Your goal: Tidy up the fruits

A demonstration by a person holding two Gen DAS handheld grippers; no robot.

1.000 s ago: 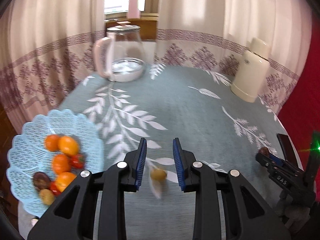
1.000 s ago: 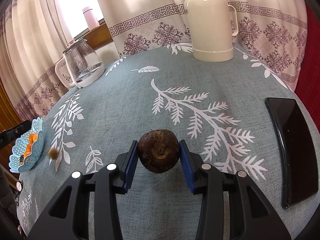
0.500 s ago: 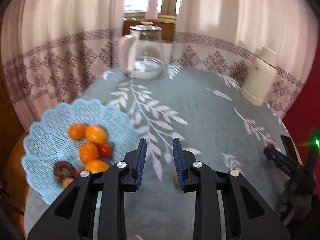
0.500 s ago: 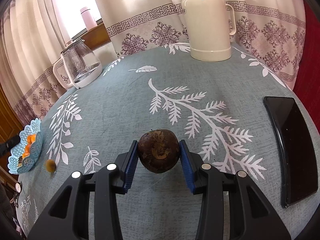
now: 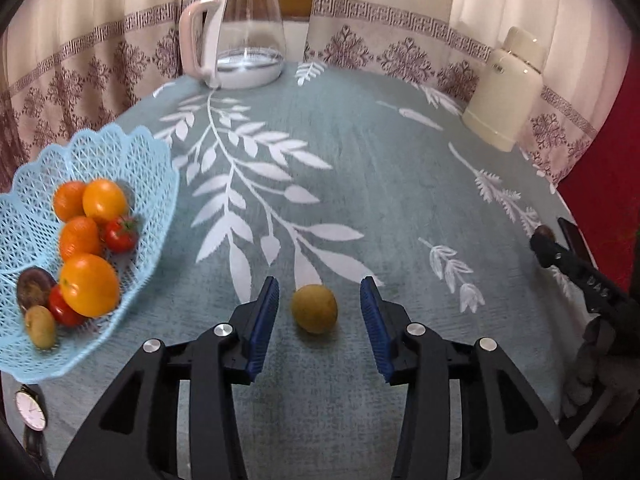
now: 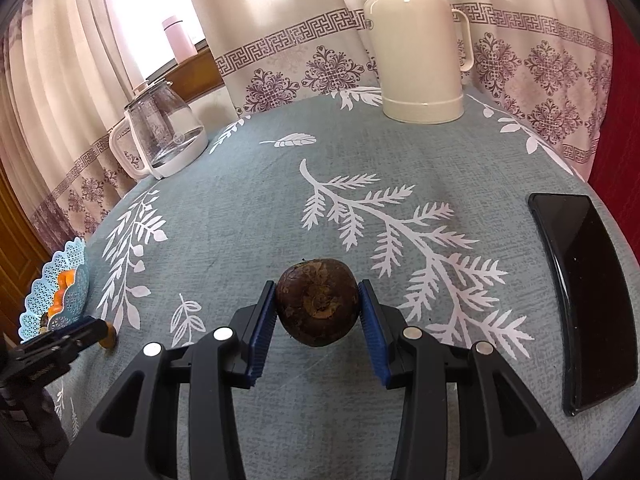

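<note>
Green fruit (image 5: 314,309) sits loose on the tablecloth (image 5: 360,168) between the spread jaws of the left gripper (image 5: 319,316), not touching either. Risk: round, may roll if one pad nudges it first. Right gripper (image 6: 318,307) clamped on brown fruit (image 6: 318,306). Basket (image 5: 136,152) w/ fruit close on left, path clear; kettle (image 5: 240,40) and flask (image 5: 508,88) well apart.
</note>
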